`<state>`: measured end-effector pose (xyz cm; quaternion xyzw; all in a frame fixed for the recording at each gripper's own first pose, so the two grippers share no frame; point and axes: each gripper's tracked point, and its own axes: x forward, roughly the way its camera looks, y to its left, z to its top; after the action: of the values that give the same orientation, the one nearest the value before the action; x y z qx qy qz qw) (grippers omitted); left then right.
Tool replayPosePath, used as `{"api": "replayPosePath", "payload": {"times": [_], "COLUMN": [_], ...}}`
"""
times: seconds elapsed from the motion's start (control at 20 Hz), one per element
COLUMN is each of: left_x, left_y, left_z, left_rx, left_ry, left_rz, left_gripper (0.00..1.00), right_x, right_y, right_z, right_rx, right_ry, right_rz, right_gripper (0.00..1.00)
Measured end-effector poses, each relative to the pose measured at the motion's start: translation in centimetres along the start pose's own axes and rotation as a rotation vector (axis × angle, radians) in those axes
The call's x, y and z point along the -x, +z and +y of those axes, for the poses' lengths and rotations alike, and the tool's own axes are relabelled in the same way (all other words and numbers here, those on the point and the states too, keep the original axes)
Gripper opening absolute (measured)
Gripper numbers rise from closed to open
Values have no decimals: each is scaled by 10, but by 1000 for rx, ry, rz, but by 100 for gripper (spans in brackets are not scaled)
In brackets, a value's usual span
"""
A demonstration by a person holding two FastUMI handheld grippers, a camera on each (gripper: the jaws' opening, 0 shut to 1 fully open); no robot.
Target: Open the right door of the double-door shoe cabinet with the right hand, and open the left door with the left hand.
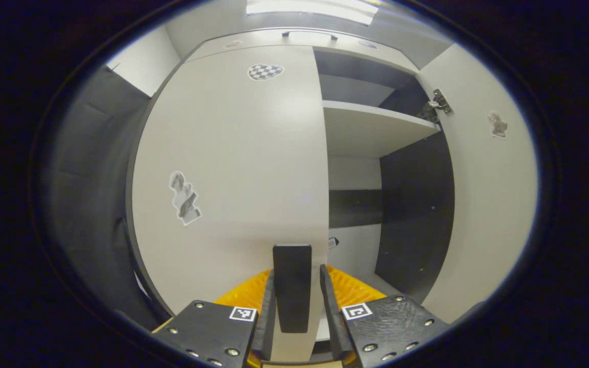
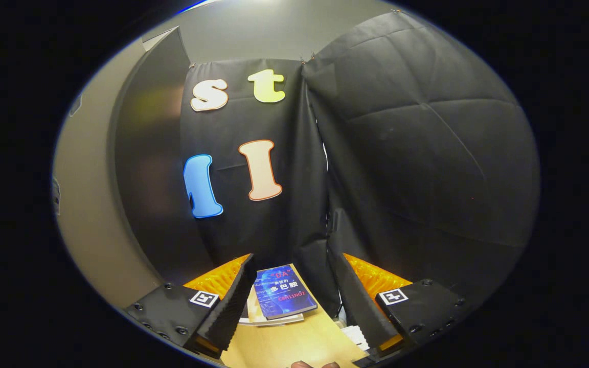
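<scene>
Cabinet [image 1: 356,128] straight ahead of left gripper [image 1: 297,301], shelves exposed on its right half. Right door [image 1: 489,204] swung wide, off to gripper's right: that part judged done. Left door [image 1: 233,168] directly in front, apparently not yet swung out. Black handle [image 1: 292,286] on door's free edge sits between left fingers [image 1: 266,306], narrow gaps either side; grip not confirmed, placement suits pulling. Right gripper [image 2: 294,301] spread wide, holding nothing, facing booth cloth; book [image 2: 283,291] on wooden surface [image 2: 294,342] beyond its fingers.
</scene>
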<state>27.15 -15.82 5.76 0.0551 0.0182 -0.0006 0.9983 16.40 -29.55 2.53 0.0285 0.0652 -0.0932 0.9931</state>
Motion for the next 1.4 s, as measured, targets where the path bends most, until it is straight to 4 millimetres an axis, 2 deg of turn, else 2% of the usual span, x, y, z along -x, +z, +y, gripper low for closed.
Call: {"api": "replayPosePath", "payload": {"times": [0.1, 0.2, 0.25, 0.5, 0.55, 0.6, 0.65, 0.75, 0.8, 1.1, 1.2, 1.25, 1.3, 1.4], "left_x": [-7, -5, -5, -6, -5, -5, -5, -5, -5, -1, 3, 4, 4, 4], "left_y": [1, 0, -1, -3, -4, -3, -3, -4, -3, -5, -6, -7, -6, -7], "left_z": [1, 3, 2, 3, 2, 2, 2, 3, 3, 4, 4, 5, 6, 7], "left_rx": [-4, -23, -31, -15, -12, -18, -4, 3, 7, 26, 43, 49, 53, 60], "left_ry": [30, 55, 67, 71, 71, 73, 77, 76, 76, 77, 62, 53, 41, 7], "left_rz": [-9, -6, -7, -13, -11, -16, -17, -21, -23, -6, -14, -19, -24, -18], "left_gripper": [31, 29, 30, 22, 16, 16, 7, 7, 7, 7, 8, 7, 7, 7], "right_x": [-7, -15, -19, -36, -37, -38, -39, -39, -39, -28, -20, -15, -8, 9], "right_y": [2, 1, 1, 0, -1, -2, -3, -5, -6, -16, -13, -12, -9, -6], "right_z": [3, 3, 1, 1, 2, 4, 4, 5, 5, 4, 1, 1, 3, 11], "right_rx": [-5, -8, -6, -14, -16, -15, -10, 9, 15, -3, 4, 2, -7, -26], "right_ry": [15, 25, 26, 51, 57, 65, 69, 75, 78, 75, 62, 52, 46, 35], "right_rz": [-6, -5, 0, 23, 28, 31, 33, 35, 36, 66, 62, 57, 52, 36], "right_gripper": [98, 98, 92, 92, 92, 92, 92, 92, 98, 98, 98, 95, 98, 98]}}
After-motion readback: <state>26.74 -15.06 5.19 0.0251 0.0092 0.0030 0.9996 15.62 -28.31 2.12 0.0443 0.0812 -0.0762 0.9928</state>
